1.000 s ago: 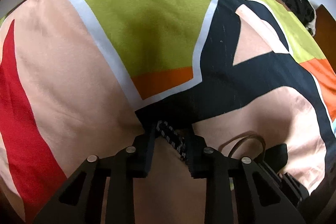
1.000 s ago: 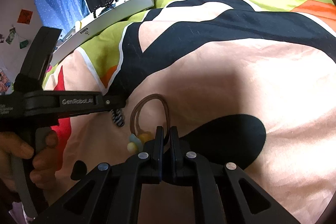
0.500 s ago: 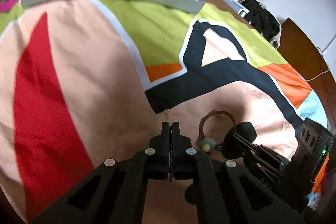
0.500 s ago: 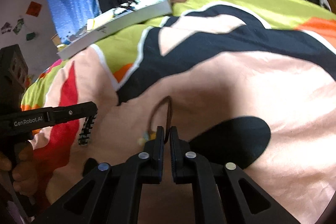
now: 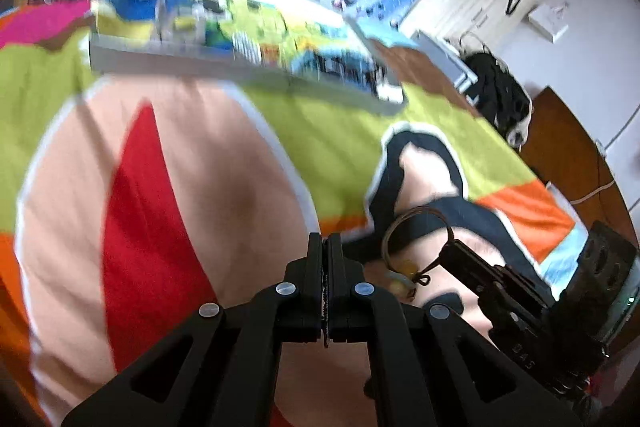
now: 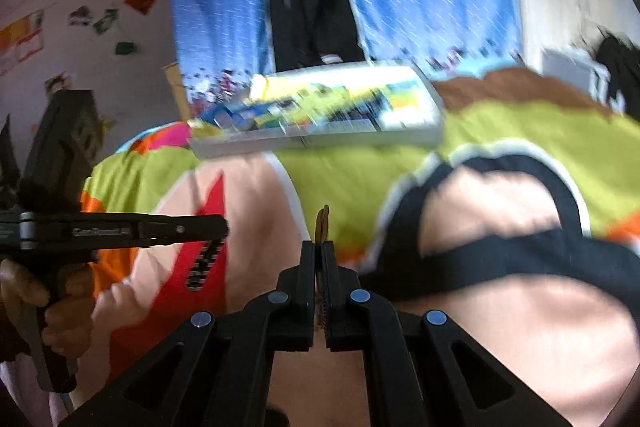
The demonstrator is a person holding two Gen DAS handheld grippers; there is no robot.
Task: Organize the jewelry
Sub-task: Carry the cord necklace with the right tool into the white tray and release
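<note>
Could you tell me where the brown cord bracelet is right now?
The brown cord bracelet hangs pinched in the right claw, lifted above the patterned bedspread; in the left wrist view it is right of the left claw.

Organizer tray [image 6: 320, 135] contents motion-blurred, unreadable; bracelet [image 5: 325, 291] mostly hidden between left gripper [image 5: 325, 247] fingers.

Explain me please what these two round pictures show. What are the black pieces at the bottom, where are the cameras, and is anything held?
No robot here: a person holds a hand tool with two fingers in each hand. Each tool carries a wide-angle camera that looks along its fingers.

In the left camera's picture, the left gripper is shut on a black-and-white beaded bracelet, which the right camera shows hanging. The right gripper is shut on a brown cord bracelet with pale beads.

Below lies a colourful bedspread. A white organizer tray, blurred, rests farther back.
</note>
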